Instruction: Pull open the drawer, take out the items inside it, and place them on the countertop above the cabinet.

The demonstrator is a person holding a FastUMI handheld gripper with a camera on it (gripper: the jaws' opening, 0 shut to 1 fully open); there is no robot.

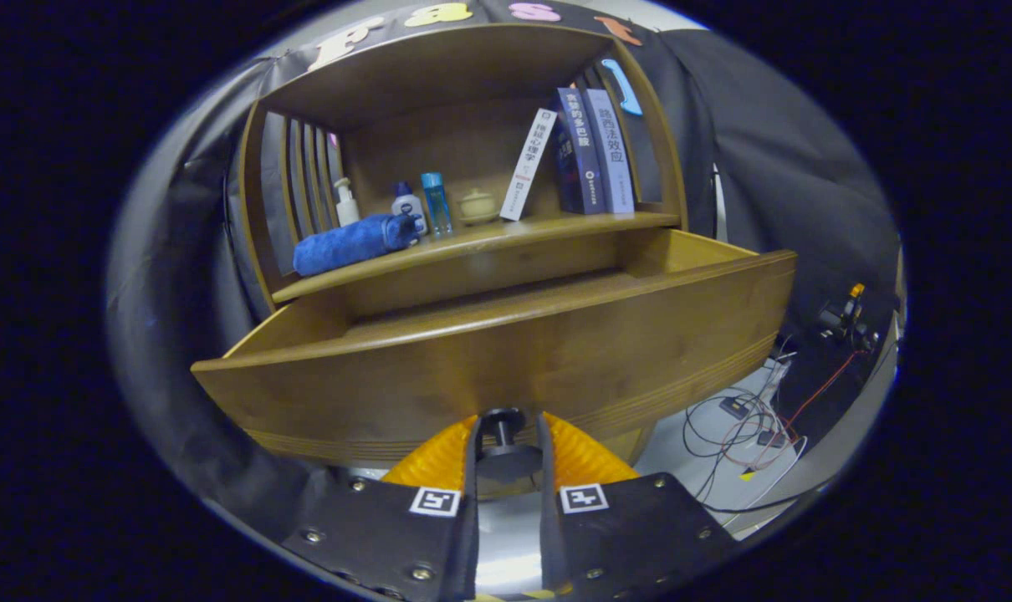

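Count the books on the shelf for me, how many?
3. One white book leans against the others, beside the little pot. Two stand upright: a dark blue book and a pale book. More may be hidden behind.

Cabinet [472,167]: wooden, standing beyond the fingers, its drawer [506,351] sticking out toward them.
Countertop [489,242]: running above the drawer, well beyond the fingers.
Towel [351,242]: rolled, blue, lying on the countertop beyond the left finger.
Bottles [422,205]: three standing just behind and beside the towel.
Small pot [477,206]: sitting straight ahead, between bottles and books.
Books [590,150]: standing beyond the right finger, one white book [528,164] leaning against them.
Gripper [506,443]: its fingers are sitting on either side of the drawer knob [503,435].
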